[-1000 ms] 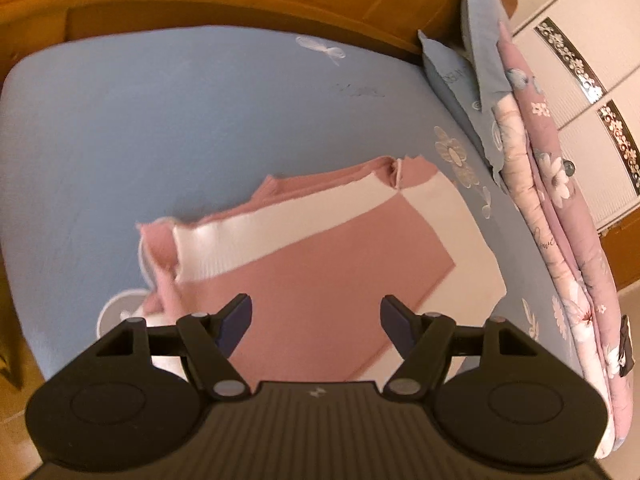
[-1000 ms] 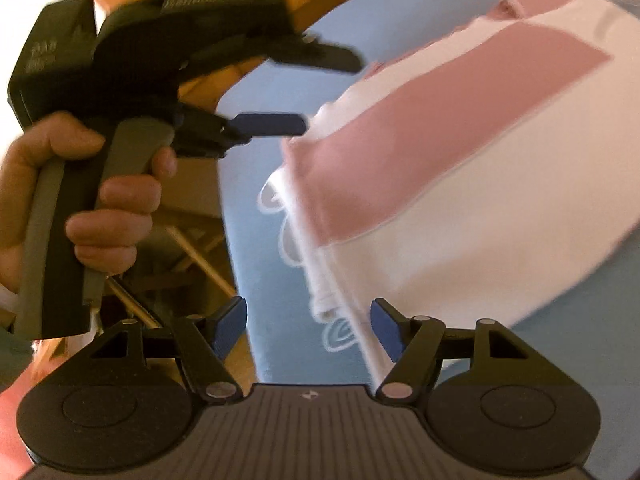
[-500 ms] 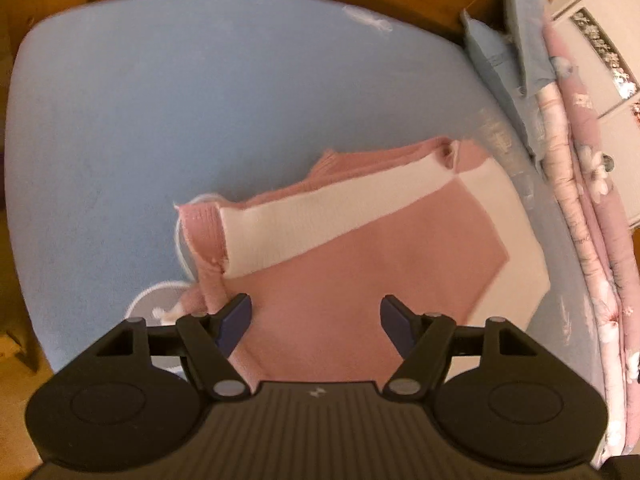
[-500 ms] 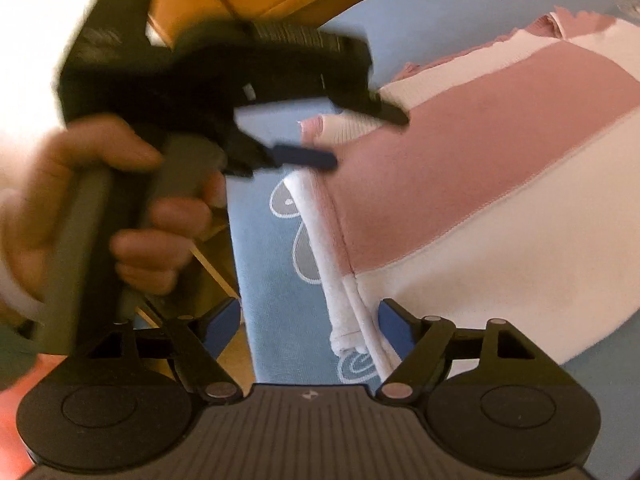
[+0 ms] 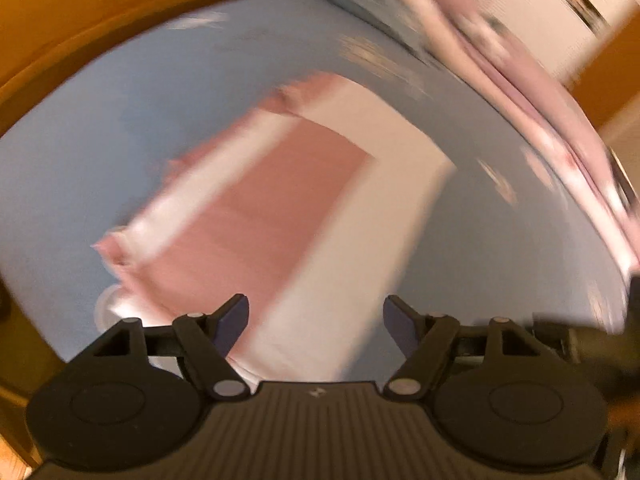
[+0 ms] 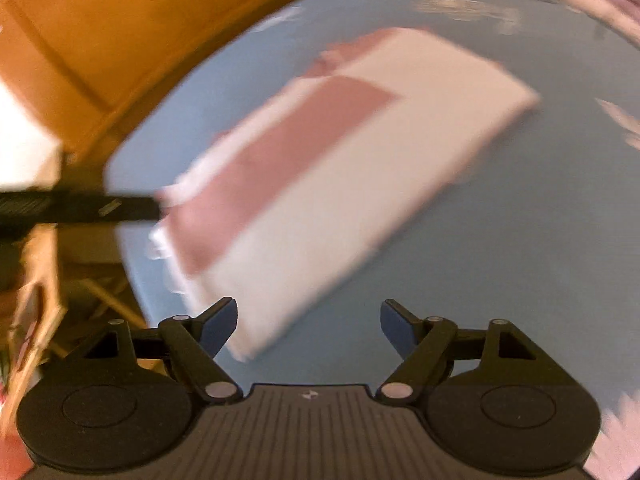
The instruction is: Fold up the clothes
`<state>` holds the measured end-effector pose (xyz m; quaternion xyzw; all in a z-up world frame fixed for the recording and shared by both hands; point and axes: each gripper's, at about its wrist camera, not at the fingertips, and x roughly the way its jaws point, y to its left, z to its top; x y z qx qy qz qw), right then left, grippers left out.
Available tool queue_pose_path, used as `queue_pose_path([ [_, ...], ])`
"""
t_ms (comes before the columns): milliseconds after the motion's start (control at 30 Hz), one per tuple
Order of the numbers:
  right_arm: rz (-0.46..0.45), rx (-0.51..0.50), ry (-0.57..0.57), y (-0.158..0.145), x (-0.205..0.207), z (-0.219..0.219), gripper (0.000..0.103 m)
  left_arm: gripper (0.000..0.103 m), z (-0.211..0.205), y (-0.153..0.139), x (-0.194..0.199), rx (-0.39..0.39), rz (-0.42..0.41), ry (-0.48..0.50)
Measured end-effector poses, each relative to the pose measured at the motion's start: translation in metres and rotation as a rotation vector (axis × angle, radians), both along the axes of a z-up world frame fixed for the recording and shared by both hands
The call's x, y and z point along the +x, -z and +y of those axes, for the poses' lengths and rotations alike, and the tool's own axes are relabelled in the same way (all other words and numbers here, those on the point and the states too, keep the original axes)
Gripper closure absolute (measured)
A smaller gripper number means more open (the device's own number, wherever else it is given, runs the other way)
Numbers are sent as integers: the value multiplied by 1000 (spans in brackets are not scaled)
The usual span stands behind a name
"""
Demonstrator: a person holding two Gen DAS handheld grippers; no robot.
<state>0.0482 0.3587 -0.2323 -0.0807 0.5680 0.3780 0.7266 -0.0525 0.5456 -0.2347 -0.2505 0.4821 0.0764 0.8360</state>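
Left wrist view, blurred: the left hand-held gripper (image 5: pixel 316 320) hangs wide open and empty over a pink-and-white garment (image 5: pixel 280 216) lying as a flat, folded rectangle on a blue bed (image 5: pixel 120 120). A floral quilt (image 5: pixel 560 128) lies at the right.

Right wrist view, blurred: the right hand-held gripper (image 6: pixel 308 322) is also spread and empty above the garment (image 6: pixel 360 168). A fast pass could snag and undo the layers. A wooden headboard (image 6: pixel 100 40) stands behind
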Motion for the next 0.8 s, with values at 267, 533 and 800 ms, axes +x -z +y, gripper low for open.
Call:
queue_pose_path([
  [267, -1, -84, 371, -20, -3, -116, 16, 13, -89, -44, 10, 57, -75, 130],
  [533, 45, -106, 534, -22, -16, -256, 5, 4, -197, -79, 13, 169, -83, 209],
  [800, 1, -169, 655, -78, -38, -402, 0, 4, -312, -128, 25, 252, -89, 317],
])
